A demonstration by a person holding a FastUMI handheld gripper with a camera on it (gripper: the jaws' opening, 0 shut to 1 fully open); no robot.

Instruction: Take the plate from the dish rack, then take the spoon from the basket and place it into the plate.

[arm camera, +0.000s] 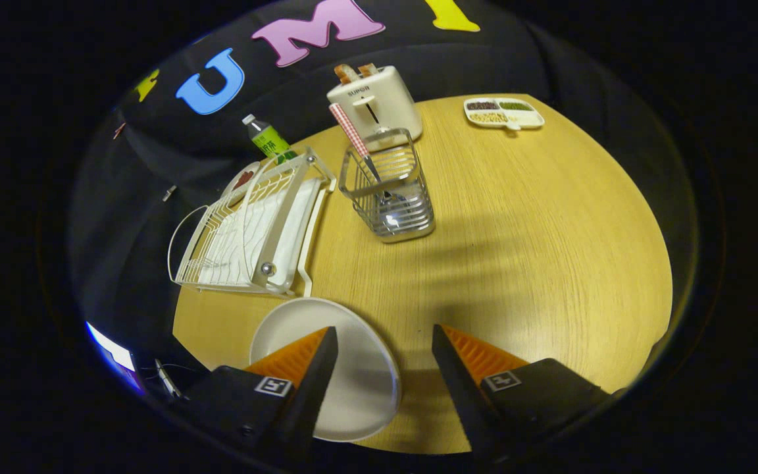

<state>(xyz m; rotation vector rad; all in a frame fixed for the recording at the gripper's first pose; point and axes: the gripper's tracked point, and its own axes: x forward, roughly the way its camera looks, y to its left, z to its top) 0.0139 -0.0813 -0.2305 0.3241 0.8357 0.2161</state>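
So the gripper [384, 342] is seen with its fingers spread wide apart, nothing pinched between them, hovering over the wooden table [537, 250]. The white plate [353, 375] is already laid flat on the table, partly hidden under the left finger, so it's found around 8 o'clock of the gap between the fingers. Just past the plate, toward 10 o'clock, the white dish rack [254, 230] is parked at the table's edge, tipped a bit in this fisheye look. A green-labelled bottle [268, 139] is spotted right behind it. Dead ahead at 12 o'clock, well beyond the fingertips, the wire basket [389, 197] is stood upright, and the spoon [356, 141] with a checkered handle is leaned inside it, bowl end down. Behind the basket a cream toaster [376, 102] with toast in it is set. Farthest out, around 1 o'clock, a divided snack tray [504, 113] is placed.
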